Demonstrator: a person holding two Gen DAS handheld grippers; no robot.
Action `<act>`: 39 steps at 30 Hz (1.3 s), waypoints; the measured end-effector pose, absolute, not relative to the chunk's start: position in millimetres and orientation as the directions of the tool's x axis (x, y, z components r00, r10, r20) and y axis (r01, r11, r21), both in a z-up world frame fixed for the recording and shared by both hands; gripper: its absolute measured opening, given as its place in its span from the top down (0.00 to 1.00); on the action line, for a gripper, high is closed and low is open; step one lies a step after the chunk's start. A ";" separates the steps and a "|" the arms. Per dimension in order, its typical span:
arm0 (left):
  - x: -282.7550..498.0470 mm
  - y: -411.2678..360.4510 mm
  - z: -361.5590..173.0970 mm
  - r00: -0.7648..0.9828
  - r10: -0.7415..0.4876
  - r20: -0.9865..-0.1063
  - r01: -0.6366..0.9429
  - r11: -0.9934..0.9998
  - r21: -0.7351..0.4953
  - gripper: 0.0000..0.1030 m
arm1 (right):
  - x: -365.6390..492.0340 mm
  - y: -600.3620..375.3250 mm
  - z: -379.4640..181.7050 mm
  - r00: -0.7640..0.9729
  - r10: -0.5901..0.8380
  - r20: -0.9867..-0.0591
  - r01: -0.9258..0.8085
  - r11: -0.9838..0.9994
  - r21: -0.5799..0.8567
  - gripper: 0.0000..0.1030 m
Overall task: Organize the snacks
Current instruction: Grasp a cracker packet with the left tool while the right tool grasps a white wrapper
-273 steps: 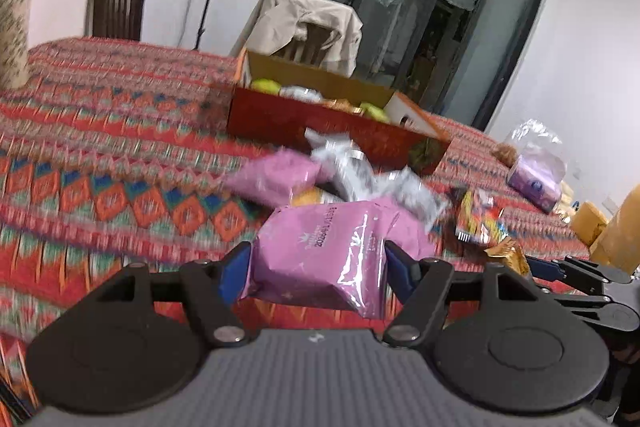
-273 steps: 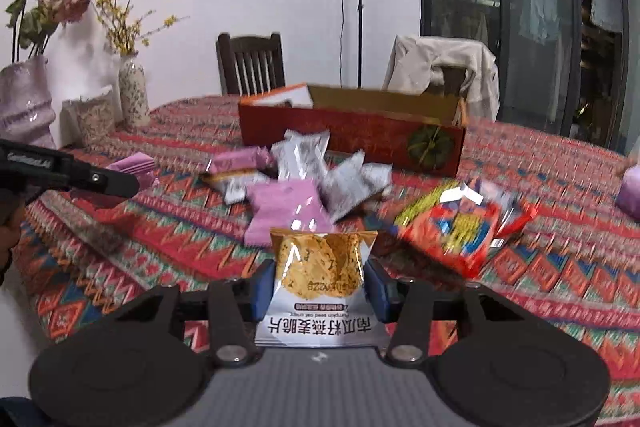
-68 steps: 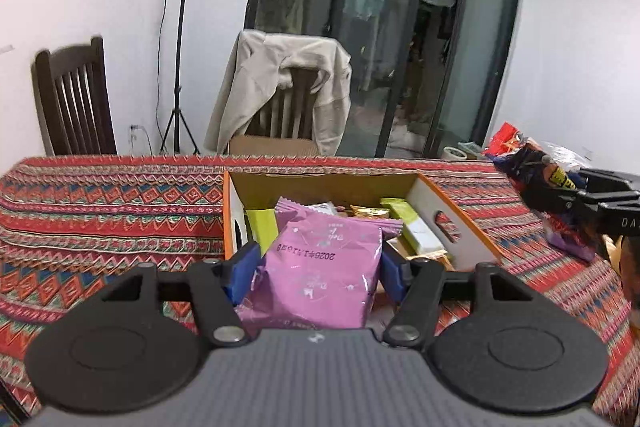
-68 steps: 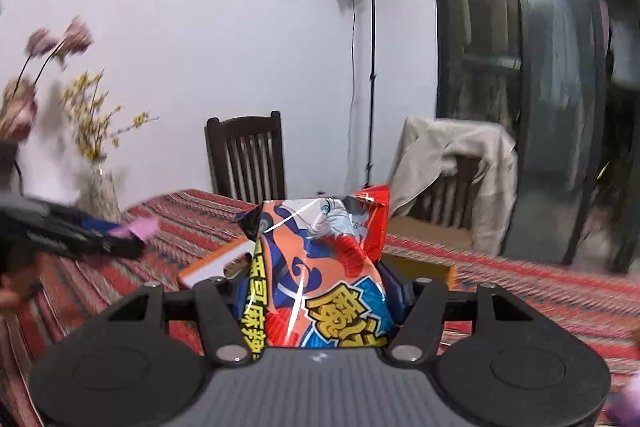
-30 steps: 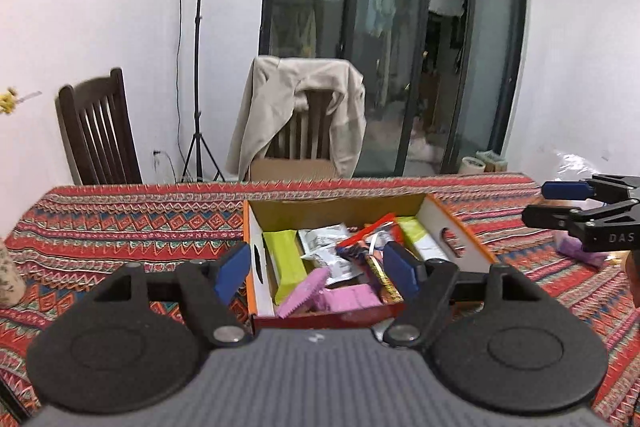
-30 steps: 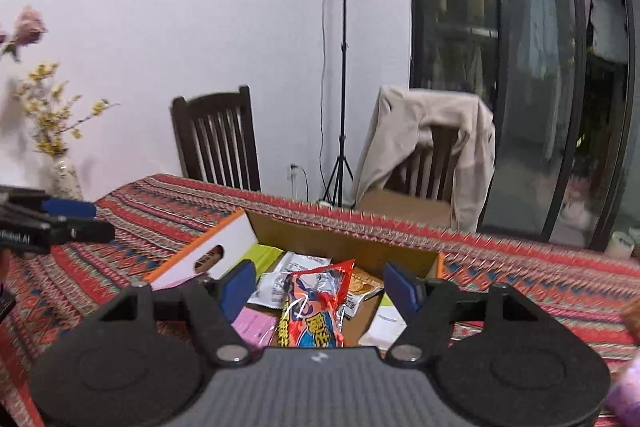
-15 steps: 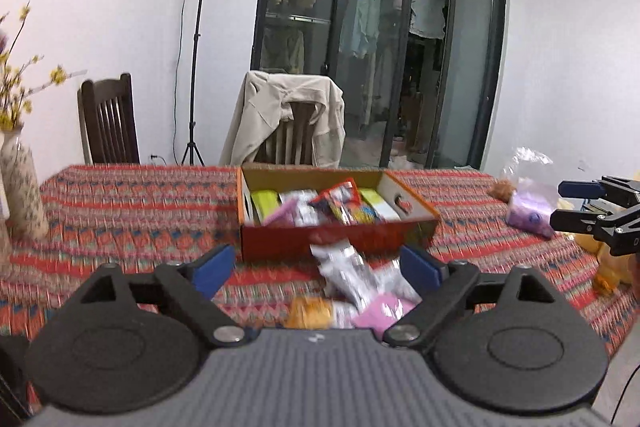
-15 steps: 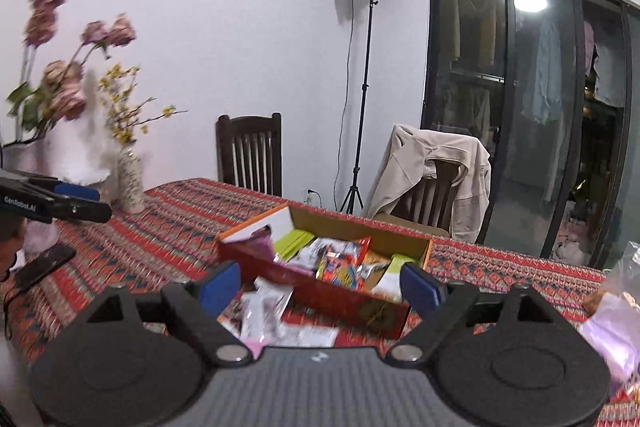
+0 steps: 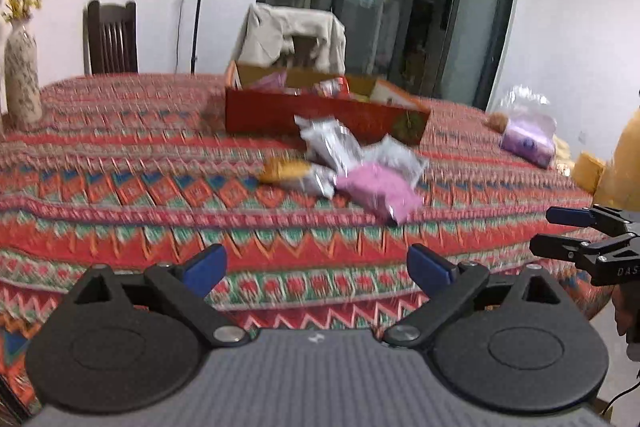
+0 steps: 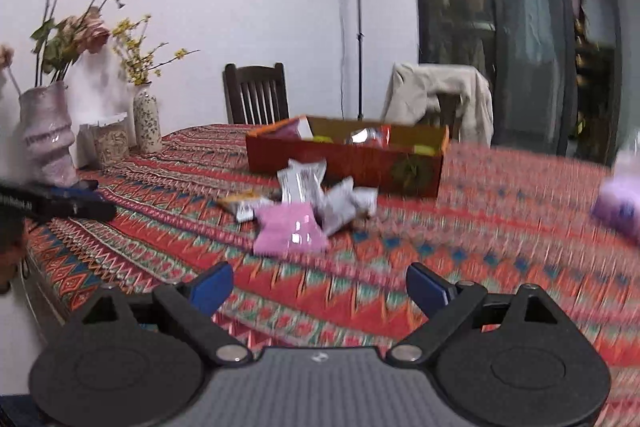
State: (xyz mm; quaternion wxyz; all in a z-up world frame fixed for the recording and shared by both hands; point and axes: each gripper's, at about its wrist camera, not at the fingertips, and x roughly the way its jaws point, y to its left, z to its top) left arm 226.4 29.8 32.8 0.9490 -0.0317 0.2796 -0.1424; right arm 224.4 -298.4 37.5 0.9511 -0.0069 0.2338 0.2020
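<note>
We take the open cardboard box (image 10: 346, 157) as our landmark; it sits on the surface (image 10: 460, 247) with snack packets inside it. Before the box, toward us, lies a small heap of loose packets (image 10: 304, 203), the nearest one (image 10: 290, 229) foremost. Left of the box stand two vases (image 10: 46, 143) and a jar (image 10: 110, 143). Behind the box are a bare chair (image 10: 256, 93) and a chair draped with a jacket (image 10: 440, 101). Right of the box lies a plastic bag (image 9: 528, 133).

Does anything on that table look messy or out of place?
Yes. A few snack packets, silver, pink and orange, lie in a loose heap on the tablecloth in front of the red box, not inside it with the other snacks.
</note>
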 end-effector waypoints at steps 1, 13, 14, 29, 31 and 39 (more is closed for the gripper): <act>228.8 27.7 29.3 0.799 -0.281 -0.531 0.249 0.959 -0.133 0.04 | 223.8 -300.1 30.2 0.807 0.374 -0.457 -0.375 0.923 0.092 0.09; 269.8 20.0 16.5 0.771 -0.249 -0.586 0.230 0.967 -0.109 0.04 | 244.9 -311.5 13.0 0.817 0.298 -0.493 -0.302 0.950 0.074 0.10; 275.3 18.2 17.1 0.769 -0.249 -0.589 0.237 0.966 -0.100 0.04 | 248.2 -310.3 12.2 0.816 0.296 -0.497 -0.303 0.950 0.068 0.10; 398.3 -14.0 8.7 0.704 -0.236 -0.670 0.370 0.927 0.062 0.04 | 337.5 -265.8 35.1 0.823 0.257 -0.507 -0.383 0.910 -0.160 0.25; 409.4 -15.5 3.2 0.695 -0.229 -0.681 0.375 0.924 0.072 0.04 | 354.2 -257.3 35.9 0.814 0.270 -0.514 -0.408 0.896 -0.176 0.28; 425.5 -5.9 -4.4 0.696 -0.291 -0.657 0.392 0.920 0.009 0.04 | 411.0 -226.4 15.6 0.775 0.286 -0.563 -0.455 0.871 -0.184 0.47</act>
